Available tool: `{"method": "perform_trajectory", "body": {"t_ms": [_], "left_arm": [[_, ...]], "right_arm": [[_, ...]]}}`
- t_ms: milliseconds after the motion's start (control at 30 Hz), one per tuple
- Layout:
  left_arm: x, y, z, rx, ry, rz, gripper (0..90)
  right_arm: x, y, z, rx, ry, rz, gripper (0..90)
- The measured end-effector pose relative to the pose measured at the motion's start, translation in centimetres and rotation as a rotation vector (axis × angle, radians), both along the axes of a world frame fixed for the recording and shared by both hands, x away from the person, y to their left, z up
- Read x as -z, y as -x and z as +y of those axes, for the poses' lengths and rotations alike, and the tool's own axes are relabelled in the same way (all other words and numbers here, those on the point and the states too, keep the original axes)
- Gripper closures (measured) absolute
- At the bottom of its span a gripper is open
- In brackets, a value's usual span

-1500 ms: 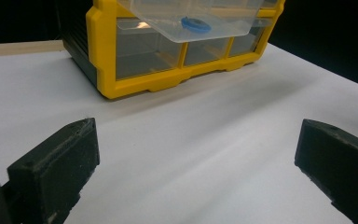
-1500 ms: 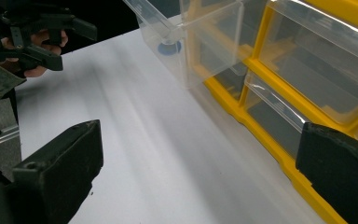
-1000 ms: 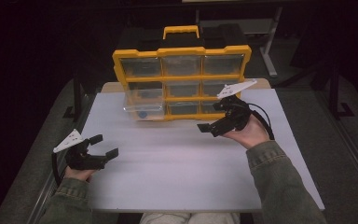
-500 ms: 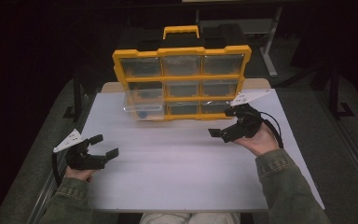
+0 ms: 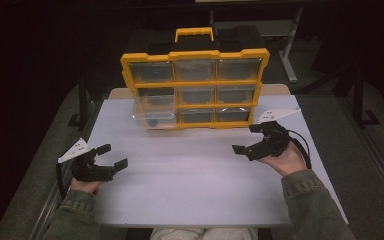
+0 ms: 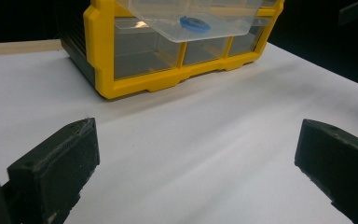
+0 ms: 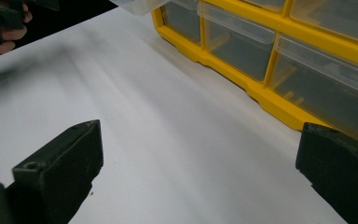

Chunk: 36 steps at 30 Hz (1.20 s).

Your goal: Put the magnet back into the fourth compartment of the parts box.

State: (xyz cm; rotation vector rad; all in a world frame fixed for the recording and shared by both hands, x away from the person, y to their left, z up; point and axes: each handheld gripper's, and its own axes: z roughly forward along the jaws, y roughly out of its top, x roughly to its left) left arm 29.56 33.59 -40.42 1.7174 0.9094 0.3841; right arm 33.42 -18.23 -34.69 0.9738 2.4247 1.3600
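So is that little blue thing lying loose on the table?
No, the blue disc sits inside the clear drawer pulled partway out of the yellow organizer, above the white table.

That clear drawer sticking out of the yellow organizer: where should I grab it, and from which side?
Grip the clear drawer by its front wall, coming from the table side in front of the yellow organizer. It juts forward from the left column, so that edge is exposed, probably nearer the left gripper.
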Motion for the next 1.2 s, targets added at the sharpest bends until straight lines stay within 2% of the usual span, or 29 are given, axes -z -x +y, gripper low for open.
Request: {"method": "perform_trajectory", "body": {"t_ms": [267,500,1200], "left_arm": [[0.0,0.0,0.0,0.001,-0.004,0.001,0.0],[0.0,0.0,-0.1,-0.001,-0.004,0.001,0.0],[0.1,0.0,-0.1,-0.001,-0.003,0.003,0.0]], "right_arm": [[1.2,0.7,-1.0,0.013,-0.010,0.006,0.0],[2.2,1.1,-1.8,0.023,-0.017,0.028,0.0],[5.1,2.6,-4.4,0.101,-0.031,0.039,0.0]]}}
